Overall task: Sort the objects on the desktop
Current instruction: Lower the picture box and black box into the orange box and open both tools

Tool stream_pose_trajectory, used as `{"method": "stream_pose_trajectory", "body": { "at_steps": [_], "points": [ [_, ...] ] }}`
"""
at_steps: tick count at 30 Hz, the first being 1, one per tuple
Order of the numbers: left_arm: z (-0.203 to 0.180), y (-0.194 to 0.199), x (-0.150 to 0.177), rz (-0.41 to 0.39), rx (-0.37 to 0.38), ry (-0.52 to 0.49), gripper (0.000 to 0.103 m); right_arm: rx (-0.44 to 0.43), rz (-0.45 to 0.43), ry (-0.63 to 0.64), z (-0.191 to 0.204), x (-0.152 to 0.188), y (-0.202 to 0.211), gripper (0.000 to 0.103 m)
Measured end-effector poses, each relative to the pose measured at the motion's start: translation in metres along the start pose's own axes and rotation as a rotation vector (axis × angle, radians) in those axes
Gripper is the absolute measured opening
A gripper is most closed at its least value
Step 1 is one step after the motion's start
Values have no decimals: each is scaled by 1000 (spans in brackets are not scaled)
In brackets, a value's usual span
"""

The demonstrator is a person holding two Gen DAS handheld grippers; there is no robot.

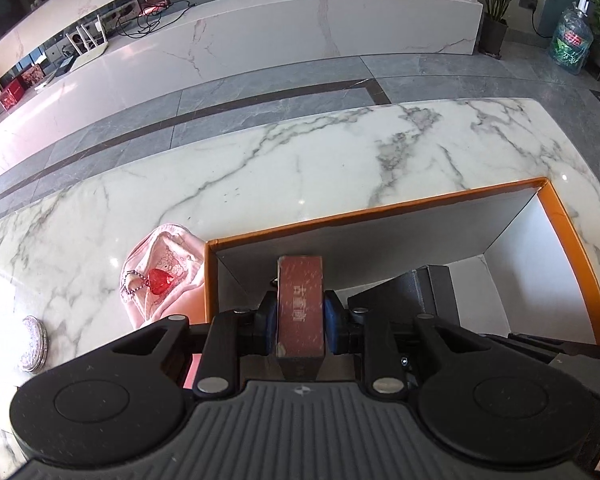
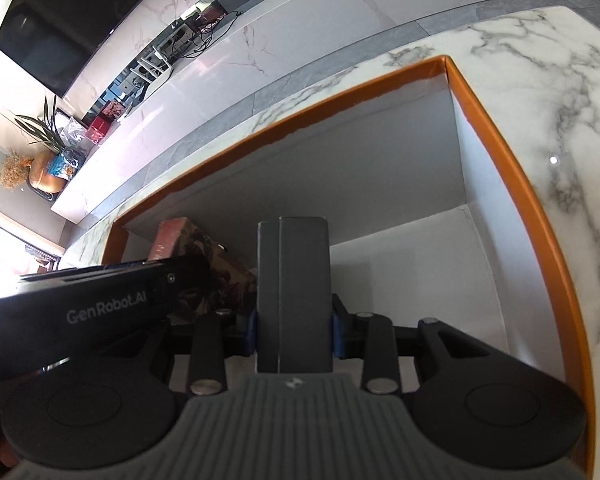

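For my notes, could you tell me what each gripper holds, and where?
Left gripper: reddish-brown box, by its long sides. Right gripper: dark grey box, by its sides.

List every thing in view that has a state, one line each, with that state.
Left tool: shut on the red box, over the open box.
Red box: gripped, held inside the orange rim.
Right tool: shut on the dark grey box.
Dark grey box: gripped, held inside the storage box.
Orange-rimmed storage box: open, lidless, on the marble table.
Pink pouch: lying on the table, beside the storage box.
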State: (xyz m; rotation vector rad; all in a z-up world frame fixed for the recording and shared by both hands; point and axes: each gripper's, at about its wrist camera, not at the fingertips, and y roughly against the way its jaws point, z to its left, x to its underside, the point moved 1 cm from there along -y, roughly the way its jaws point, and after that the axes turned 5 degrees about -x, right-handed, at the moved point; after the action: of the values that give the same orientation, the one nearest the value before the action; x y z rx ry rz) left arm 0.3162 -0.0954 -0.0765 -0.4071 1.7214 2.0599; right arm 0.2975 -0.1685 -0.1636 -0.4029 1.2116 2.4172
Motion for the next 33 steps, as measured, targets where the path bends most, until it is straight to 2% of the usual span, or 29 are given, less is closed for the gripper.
{"method": "stream_pose_trajectory", "body": {
  "at_steps": [2, 6, 10, 12, 14, 17, 19, 22, 23, 26, 29, 33],
  "points": [
    [1, 1, 0, -3, 4, 7, 28, 1, 2, 12, 1, 0, 0, 36],
    [13, 13, -5, -19, 36, 58, 36, 17, 9, 21, 4, 0, 0, 36],
    [32, 47, -4, -91, 149, 108, 38, 50, 21, 22, 16, 2, -2, 36],
    [43, 61, -1, -131, 177, 104, 38, 51, 36, 24, 22, 3, -5, 36],
    [52, 66, 2, -113, 198, 73, 38, 69, 44, 28, 29, 3, -9, 36],
    [73, 63, 14, -82, 254, 78, 37, 100, 44, 65, 42, 0, -14, 36],
    [85, 57, 23, -58, 297, 79, 35, 120, 40, 96, 49, -4, -17, 36],
    [91, 49, 34, -33, 359, 72, 25, 146, 41, 152, 61, -9, -22, 36],
    [91, 48, 38, -30, 380, 78, 18, 144, 46, 168, 63, -10, -24, 36],
    [90, 48, 45, -60, 389, 70, 15, 129, 77, 186, 64, -11, -30, 38],
    [95, 45, 46, -55, 418, 87, 13, 126, 119, 204, 61, -7, -38, 40],
    [105, 45, 50, -74, 469, 122, 12, 94, 122, 204, 58, -9, -35, 44]
  ]
}}
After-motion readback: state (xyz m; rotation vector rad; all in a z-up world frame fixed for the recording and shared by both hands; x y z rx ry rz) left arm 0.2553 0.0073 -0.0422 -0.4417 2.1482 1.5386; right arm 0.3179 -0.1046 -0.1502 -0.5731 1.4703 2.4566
